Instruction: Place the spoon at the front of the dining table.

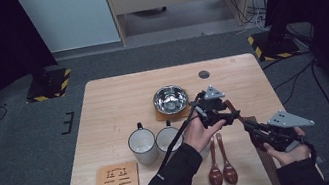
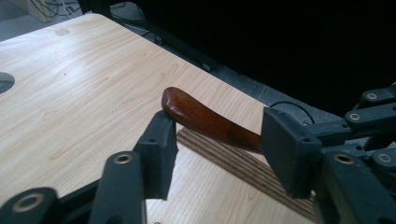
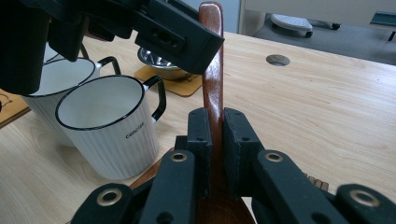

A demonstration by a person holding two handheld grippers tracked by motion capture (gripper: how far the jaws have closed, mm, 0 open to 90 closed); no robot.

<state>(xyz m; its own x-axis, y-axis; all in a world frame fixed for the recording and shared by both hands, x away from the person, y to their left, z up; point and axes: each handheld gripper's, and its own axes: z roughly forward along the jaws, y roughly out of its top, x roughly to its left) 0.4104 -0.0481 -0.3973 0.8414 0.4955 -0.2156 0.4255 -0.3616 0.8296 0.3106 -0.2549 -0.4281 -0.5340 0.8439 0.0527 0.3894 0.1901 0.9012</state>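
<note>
While the right tool (image 3: 212, 140) clamps a wooden spoon (image 3: 212, 88) by its handle, the left tool (image 2: 215, 154) gapes wide around the handle's tip, just beside the white mug (image 3: 109, 133).

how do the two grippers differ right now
The right gripper is shut on the wooden spoon handle; the left gripper stands open around that handle's tip, not clamping it. In the high view the left sits farther up the table than the right. Both have black jaws.
</note>
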